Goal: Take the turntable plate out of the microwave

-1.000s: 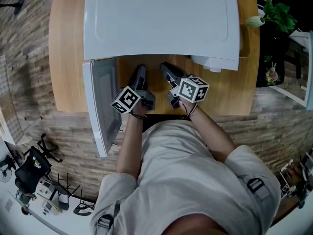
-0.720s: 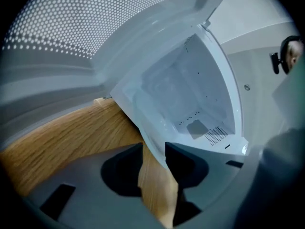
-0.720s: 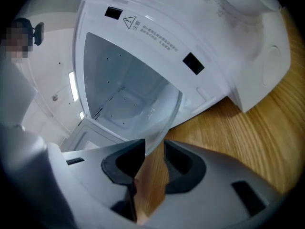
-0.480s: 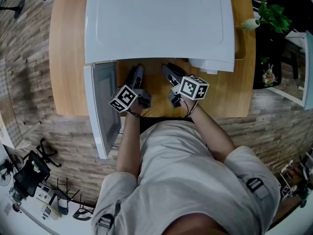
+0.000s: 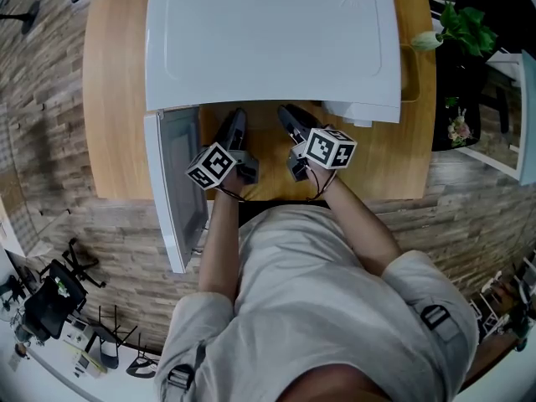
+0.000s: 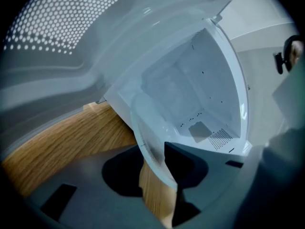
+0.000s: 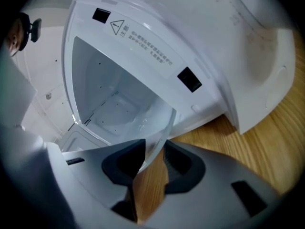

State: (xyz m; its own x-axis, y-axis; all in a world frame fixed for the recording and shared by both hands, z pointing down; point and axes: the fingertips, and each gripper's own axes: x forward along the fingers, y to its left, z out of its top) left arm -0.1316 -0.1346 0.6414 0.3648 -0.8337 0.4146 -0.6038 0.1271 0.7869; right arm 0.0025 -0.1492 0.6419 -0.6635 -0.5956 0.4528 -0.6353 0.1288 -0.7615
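The clear glass turntable plate (image 6: 148, 144) stands at the mouth of the white microwave (image 5: 268, 32), with the bare cavity showing through it. My left gripper (image 6: 155, 162) has the plate's left rim between its jaws, which have just been closing and now bear on the glass. My right gripper (image 7: 153, 152) takes the plate (image 7: 161, 136) at its right rim in the same way, its jaws also just closed in. In the head view the left gripper (image 5: 237, 117) and right gripper (image 5: 285, 112) reach side by side under the microwave's front edge. The glass cannot be made out there.
The microwave door (image 5: 172, 182) hangs open to the left, close beside my left gripper; its perforated window (image 6: 71, 23) fills that view's upper left. The wooden table (image 5: 109, 99) carries the microwave. A potted plant (image 5: 469, 23) stands off the table's right side.
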